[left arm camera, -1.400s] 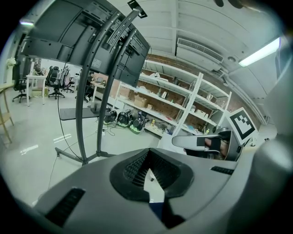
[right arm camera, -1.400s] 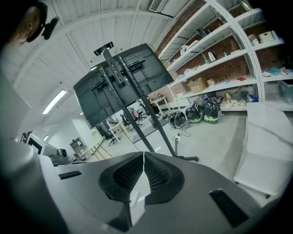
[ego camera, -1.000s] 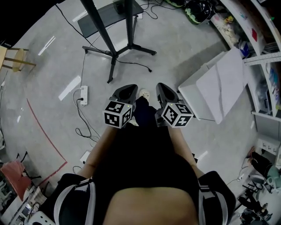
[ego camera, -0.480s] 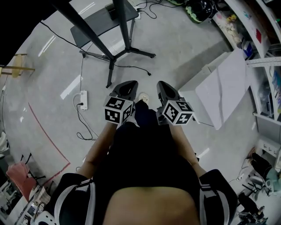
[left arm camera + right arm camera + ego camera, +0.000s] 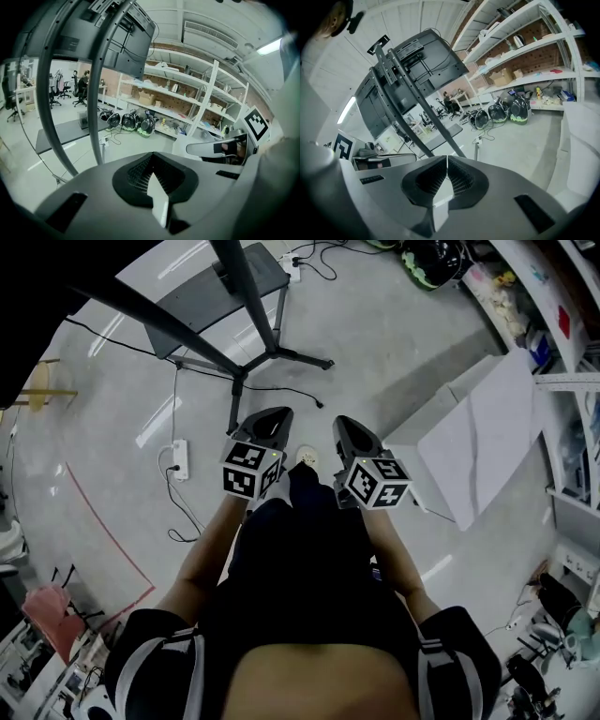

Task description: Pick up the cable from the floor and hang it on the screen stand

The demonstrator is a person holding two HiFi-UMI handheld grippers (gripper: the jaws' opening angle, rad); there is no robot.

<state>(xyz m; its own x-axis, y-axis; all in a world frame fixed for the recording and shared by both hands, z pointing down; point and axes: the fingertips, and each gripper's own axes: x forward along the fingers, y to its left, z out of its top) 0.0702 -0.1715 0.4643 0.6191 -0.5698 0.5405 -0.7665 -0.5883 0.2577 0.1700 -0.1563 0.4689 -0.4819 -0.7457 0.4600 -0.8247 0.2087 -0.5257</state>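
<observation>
The black screen stand (image 5: 246,296) rises at the top of the head view, its feet (image 5: 281,354) spread on the grey floor. A thin black cable (image 5: 281,390) trails from those feet, and another cable (image 5: 176,512) loops on the floor at the left. My left gripper (image 5: 266,420) and right gripper (image 5: 345,426) are side by side above the floor, short of the stand, both shut and holding nothing. In the left gripper view the stand's poles (image 5: 99,89) and dark screen (image 5: 126,35) loom close ahead. The right gripper view shows the screen (image 5: 417,61) up and to the left.
A white power strip (image 5: 180,457) lies at the left by the looped cable. A white table (image 5: 473,432) stands at the right, with shelves (image 5: 562,343) behind it. Helmets (image 5: 427,263) lie at the far top. A red line (image 5: 98,521) crosses the floor at the left.
Both grippers and the person have moved forward toward the screen stand, which now sits nearer and larger. Both grippers stayed shut.
</observation>
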